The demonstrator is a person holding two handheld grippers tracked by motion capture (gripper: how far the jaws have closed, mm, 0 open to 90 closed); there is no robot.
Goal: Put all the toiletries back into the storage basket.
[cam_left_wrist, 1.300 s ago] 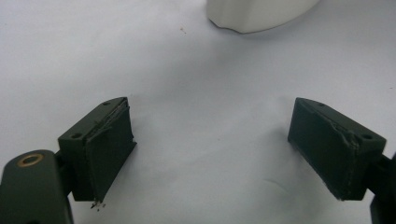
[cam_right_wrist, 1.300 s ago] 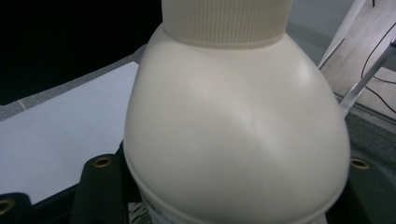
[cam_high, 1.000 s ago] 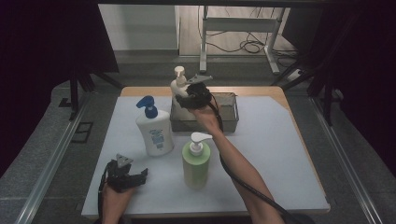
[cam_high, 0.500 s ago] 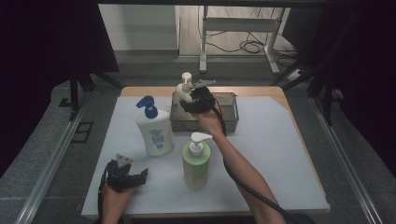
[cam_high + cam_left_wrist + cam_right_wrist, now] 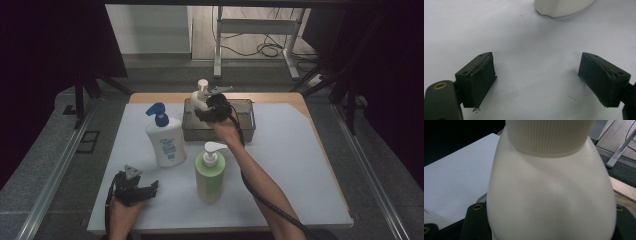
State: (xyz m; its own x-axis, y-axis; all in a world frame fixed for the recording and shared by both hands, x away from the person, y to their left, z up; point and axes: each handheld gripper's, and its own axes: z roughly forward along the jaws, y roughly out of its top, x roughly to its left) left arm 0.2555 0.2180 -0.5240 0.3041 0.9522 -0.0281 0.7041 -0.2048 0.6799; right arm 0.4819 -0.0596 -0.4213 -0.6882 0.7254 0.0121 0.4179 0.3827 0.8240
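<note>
My right gripper [image 5: 209,107] is shut on a cream pump bottle [image 5: 201,95], upright over the left part of a grey tray [image 5: 246,131] at the table's far middle. In the right gripper view the bottle's shoulder and ribbed collar [image 5: 549,190] sit close up between the black fingers [image 5: 476,220]. I cannot tell whether its base touches the tray floor. My left gripper [image 5: 148,189] rests on the white tabletop at the front left. Its jaws are open with nothing between them [image 5: 536,82].
A white bottle with a blue pump [image 5: 165,140] stands left of the tray; its base [image 5: 561,7] lies ahead of the left gripper. A green pump bottle [image 5: 210,175] stands in front of the tray, beside the right forearm. The right gripper's cable trails along that forearm.
My right gripper has carried the cream bottle a little to the right and slightly lower at the tray's left end. The left gripper has stayed put.
</note>
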